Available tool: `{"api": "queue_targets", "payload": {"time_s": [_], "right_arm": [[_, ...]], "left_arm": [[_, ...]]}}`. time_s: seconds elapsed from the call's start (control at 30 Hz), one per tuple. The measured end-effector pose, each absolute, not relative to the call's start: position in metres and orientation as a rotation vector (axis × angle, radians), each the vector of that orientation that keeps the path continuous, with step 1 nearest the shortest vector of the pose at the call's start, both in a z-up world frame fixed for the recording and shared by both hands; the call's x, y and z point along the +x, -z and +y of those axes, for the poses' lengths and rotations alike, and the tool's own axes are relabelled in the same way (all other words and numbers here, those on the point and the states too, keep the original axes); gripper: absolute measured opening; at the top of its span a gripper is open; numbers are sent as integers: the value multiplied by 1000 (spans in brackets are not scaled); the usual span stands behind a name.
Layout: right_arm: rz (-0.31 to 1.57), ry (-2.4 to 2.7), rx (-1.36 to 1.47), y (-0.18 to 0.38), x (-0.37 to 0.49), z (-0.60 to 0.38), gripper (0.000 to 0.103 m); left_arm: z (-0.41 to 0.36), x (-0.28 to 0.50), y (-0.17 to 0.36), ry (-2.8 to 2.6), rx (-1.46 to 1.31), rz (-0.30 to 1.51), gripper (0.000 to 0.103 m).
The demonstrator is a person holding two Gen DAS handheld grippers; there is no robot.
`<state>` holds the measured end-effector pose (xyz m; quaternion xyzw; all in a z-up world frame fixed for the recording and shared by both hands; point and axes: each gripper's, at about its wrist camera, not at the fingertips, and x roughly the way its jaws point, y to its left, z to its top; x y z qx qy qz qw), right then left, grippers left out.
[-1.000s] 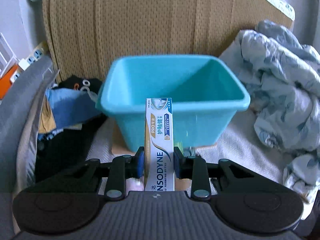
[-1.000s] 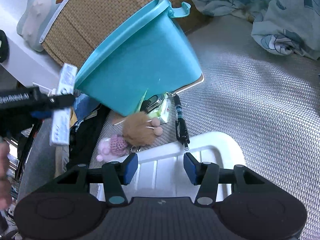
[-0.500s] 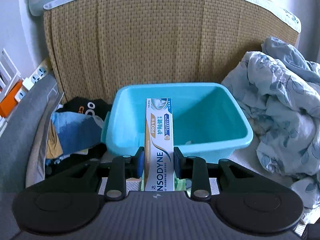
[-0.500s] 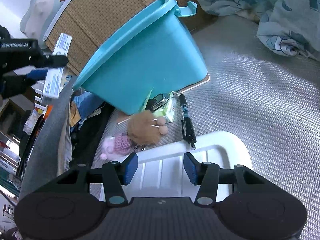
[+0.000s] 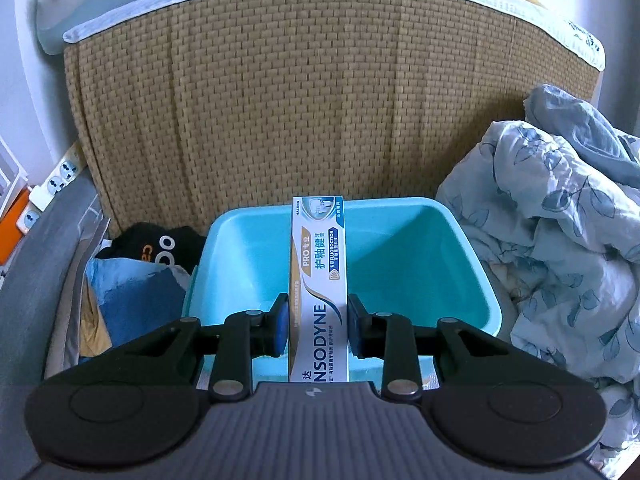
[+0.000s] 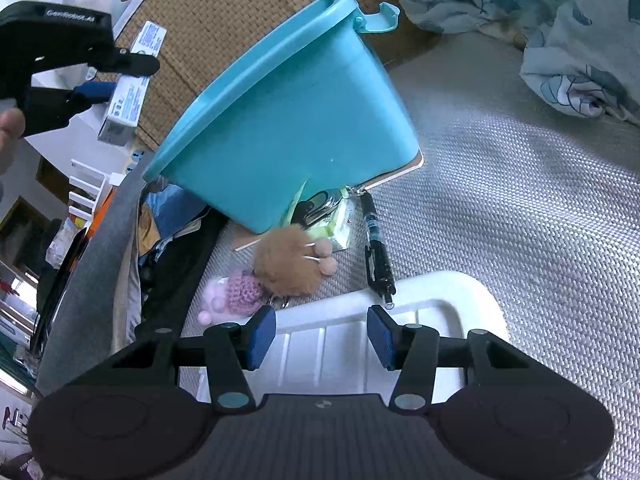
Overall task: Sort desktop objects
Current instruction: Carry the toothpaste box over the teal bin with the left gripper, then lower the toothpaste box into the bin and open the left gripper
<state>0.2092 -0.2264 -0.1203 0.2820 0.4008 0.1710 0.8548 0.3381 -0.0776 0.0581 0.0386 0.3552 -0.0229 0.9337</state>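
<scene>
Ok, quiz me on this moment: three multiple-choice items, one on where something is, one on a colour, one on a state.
1. Where does the black pen lie?
A. inside the tub
B. on the woven mat between the tub and the white plastic tray
C. on the quilt

2. What colour is the plastic tub?
A. turquoise
B. red
C. yellow

3. What are the left tongs doing?
A. open and empty
B. shut on the pen
C. shut on the white Sensodyne toothpaste box

Answers:
1 B, the right wrist view shows the pen on the mat, its tip at the tray's rim.
2 A, both views show the tub turquoise.
3 C, the left wrist view shows both pads against the box's sides, its far end over the tub; the right tongs stand open and empty.
</scene>
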Motion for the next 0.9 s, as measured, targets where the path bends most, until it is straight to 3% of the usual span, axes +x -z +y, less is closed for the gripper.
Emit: {"api": "queue_targets", "payload": {"time_s": [0.9], "right_arm": [[761,-474,501,132,217,-196,55]], "left_arm": [[-90,407,-21,14,57,793,33]]}}
